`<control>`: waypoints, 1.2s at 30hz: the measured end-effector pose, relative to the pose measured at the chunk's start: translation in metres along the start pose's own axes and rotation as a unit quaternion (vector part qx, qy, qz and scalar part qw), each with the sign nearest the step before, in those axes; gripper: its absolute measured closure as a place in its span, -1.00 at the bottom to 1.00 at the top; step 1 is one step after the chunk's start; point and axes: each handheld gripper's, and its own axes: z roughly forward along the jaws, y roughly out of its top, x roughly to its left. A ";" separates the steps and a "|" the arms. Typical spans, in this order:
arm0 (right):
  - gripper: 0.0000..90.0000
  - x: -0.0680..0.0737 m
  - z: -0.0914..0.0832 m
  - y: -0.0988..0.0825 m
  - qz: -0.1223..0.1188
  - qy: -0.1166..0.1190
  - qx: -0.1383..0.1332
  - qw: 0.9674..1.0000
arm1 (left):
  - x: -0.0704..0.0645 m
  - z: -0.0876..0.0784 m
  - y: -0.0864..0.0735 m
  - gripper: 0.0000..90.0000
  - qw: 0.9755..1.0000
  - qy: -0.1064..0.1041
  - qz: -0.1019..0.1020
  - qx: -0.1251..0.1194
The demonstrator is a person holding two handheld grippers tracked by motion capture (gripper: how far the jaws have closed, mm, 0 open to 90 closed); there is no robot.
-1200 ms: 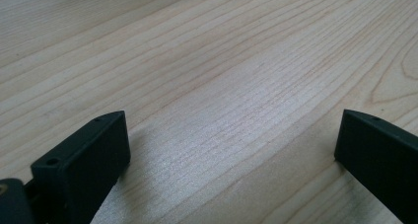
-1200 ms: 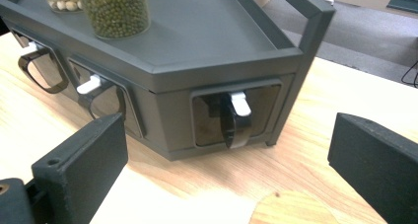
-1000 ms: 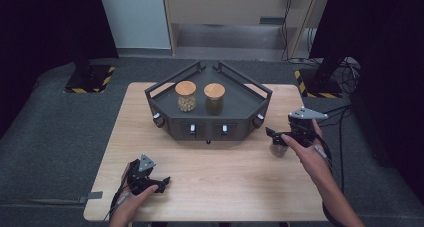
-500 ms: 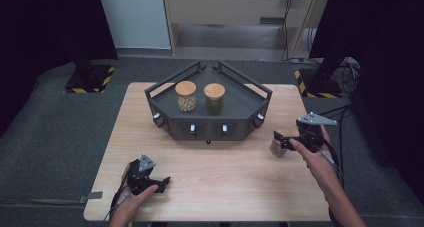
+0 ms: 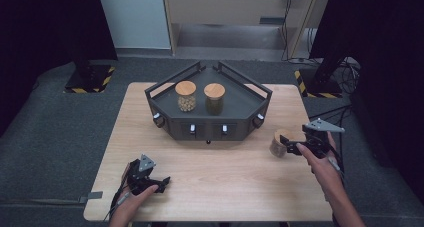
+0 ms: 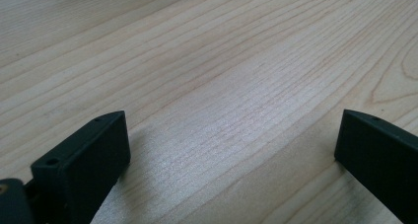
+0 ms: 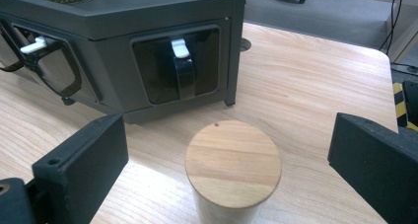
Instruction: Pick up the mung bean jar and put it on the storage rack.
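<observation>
A small jar with a round wooden lid (image 5: 279, 142) (image 7: 232, 163) stands on the wooden table (image 5: 235, 177) right of the dark angular rack (image 5: 250, 104). My right gripper (image 5: 291, 146) (image 7: 229, 160) is open, its jaws wide apart, just right of the jar and slightly above it. Two more wood-lidded jars stand on the rack's top: one with pale contents (image 5: 186, 95), one with green contents (image 5: 214, 98). My left gripper (image 5: 159, 183) (image 6: 231, 145) rests open near the table's front left, with bare wood between its jaws.
The rack has a raised rail at its back and white-handled fittings along its front faces (image 7: 181, 49). Cables (image 5: 345, 67) and a yellow-black striped base (image 5: 312, 84) lie on the floor beyond the table's right end.
My right gripper has drawn back to the right and toward the front, away from the jar, which now stands free on the table. The left gripper has stayed put.
</observation>
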 end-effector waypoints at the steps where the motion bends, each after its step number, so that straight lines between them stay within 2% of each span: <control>1: -0.96 0.000 0.000 -0.002 0.001 -0.001 0.000 1.000 | 0.000 0.000 0.000 -1.00 1.000 0.000 0.000 0.000; 15: -0.96 -0.004 0.003 -0.023 0.016 -0.003 0.005 1.000 | 0.000 0.000 0.000 -1.00 1.000 0.000 0.000 0.000; 36: -0.95 0.000 0.017 -0.047 0.028 0.003 0.013 1.000 | -0.001 0.000 0.000 -1.00 1.000 0.002 -0.002 0.000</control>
